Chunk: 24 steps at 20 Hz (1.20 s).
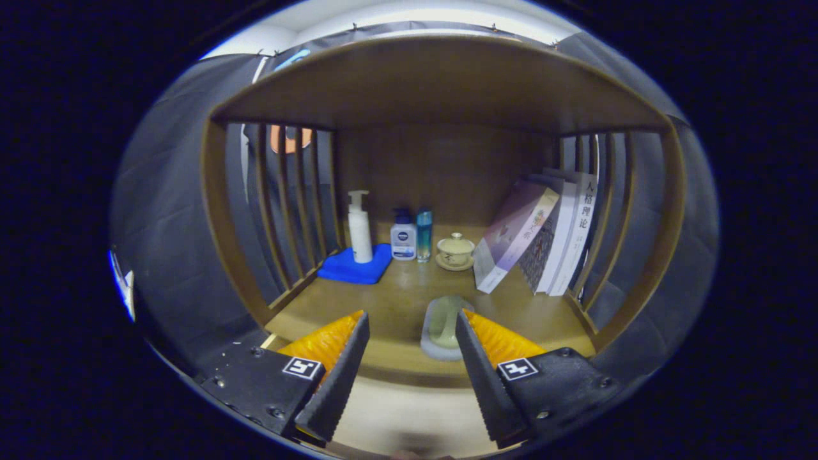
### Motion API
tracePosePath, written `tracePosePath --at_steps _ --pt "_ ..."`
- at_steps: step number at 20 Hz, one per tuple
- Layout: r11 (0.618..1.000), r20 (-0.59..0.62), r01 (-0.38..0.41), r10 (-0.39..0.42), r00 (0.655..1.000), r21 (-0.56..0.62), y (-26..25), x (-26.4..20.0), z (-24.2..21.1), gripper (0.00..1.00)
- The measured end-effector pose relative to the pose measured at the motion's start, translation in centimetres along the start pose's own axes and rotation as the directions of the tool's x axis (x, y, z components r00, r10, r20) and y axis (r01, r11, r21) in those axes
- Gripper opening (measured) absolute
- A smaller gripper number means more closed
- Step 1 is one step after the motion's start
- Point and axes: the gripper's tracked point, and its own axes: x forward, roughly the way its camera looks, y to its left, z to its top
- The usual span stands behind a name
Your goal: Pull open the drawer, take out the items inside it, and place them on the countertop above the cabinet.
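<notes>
- The gripper is spread wide with nothing between its two fingers; it hangs at the front lip of the bench, the countertop inside the wooden cabinet.
- A pale green soap-like bar on a grey dish lies on the bench just ahead of the fingers, nearer the right one, its far edge touching or hidden by that fingertip. Its long axis runs away from the gripper, roughly along the fingers' own line.
- Judged from this, the dish looks like an item already set down; the drawer must lie below, and I cannot tell its state.
- Measured from the dish: beyond it to the left, a white pump bottle stands on a blue cloth; straight beyond, two small bottles and a lidded cup; beyond to the right, leaning books.
- Any further item would go on the bare wood left of the dish.
</notes>
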Motion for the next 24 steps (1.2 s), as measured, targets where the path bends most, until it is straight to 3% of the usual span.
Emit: tracePosePath --at_steps 2,13,16,24 --pt "1.000 0.013 -0.018 0.017 1.000 0.018 0.5 -2.5 -1.9 0.90" --pt "0.999 0.127 -0.005 0.001 0.992 0.032 0.7 -10.6 -10.4 0.91" --pt "1.000 0.121 0.011 -0.011 0.993 0.004 1.2 -11.3 -13.4 0.99" --pt "0.998 0.073 0.044 -0.047 0.996 0.034 0.9 -11.9 -20.4 0.99"
